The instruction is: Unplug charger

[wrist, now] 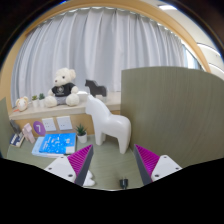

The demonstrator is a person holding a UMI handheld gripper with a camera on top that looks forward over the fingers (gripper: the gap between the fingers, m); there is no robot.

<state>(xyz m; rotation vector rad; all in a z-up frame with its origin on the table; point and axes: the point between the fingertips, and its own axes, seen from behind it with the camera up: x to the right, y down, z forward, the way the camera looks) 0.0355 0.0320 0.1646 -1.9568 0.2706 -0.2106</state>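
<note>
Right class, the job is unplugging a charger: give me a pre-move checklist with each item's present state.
1. Charger in sight: not ok, none shows in this view.
2. Socket or cable located: cannot tell.
3. gripper fingers open: ok, a gap lies between the pads.
4. Nothing held: ok, the gap is empty.
5. Path ahead: not ok, a white horse figure stands just beyond the fingers.
6. Surroundings noted: ok, teddy bear on the shelf, blue book on the table.
</note>
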